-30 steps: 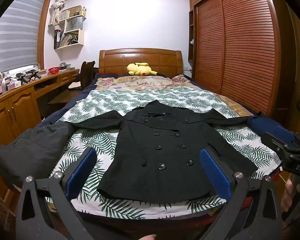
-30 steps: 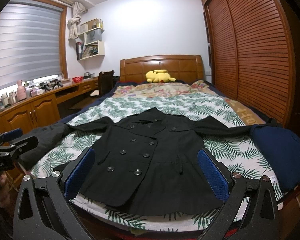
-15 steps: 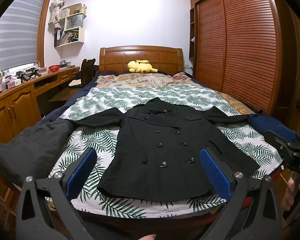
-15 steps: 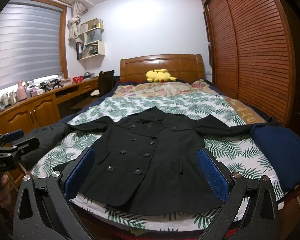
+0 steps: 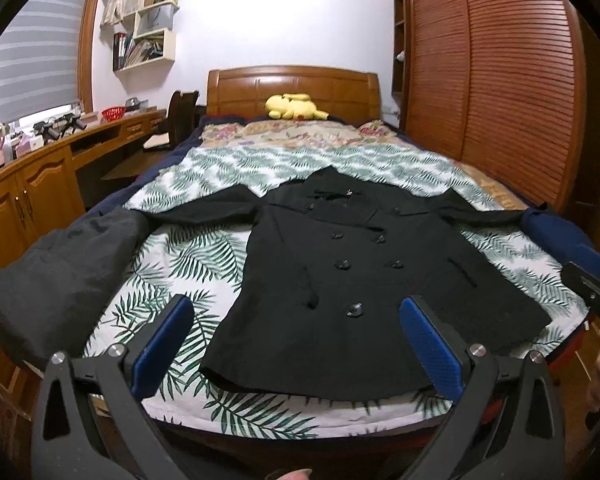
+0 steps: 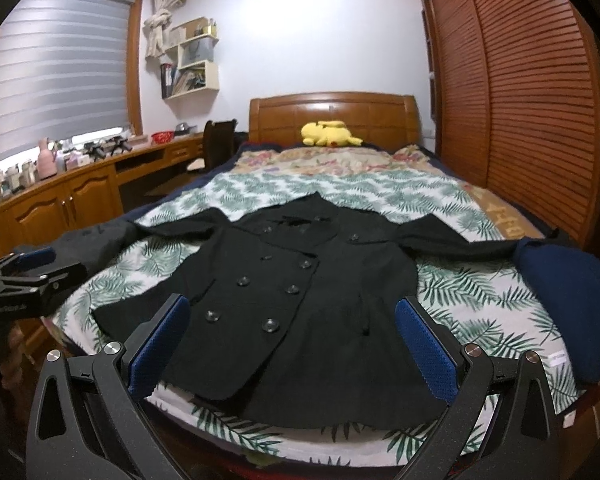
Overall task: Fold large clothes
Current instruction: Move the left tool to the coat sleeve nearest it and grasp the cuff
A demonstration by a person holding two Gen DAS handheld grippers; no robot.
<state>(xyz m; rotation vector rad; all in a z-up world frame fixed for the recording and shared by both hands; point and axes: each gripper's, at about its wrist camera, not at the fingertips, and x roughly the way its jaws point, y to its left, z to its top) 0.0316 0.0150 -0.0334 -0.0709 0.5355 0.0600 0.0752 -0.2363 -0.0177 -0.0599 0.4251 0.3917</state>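
A black double-breasted coat lies flat, front up, on the leaf-print bedspread, sleeves spread to both sides and hem toward me. My left gripper is open above the foot of the bed, near the hem, holding nothing. My right gripper is open too, also before the hem and empty. Each gripper shows at the edge of the other's view: the right gripper and the left gripper.
A dark grey garment is heaped at the bed's left corner and a navy one at the right. A yellow plush toy lies by the headboard. Wooden desk cabinets run along the left, slatted wardrobe doors along the right.
Both grippers have dropped slightly and moved nearer the foot of the bed, so the coat sits higher and larger in view. Both stay open; the coat has not moved.
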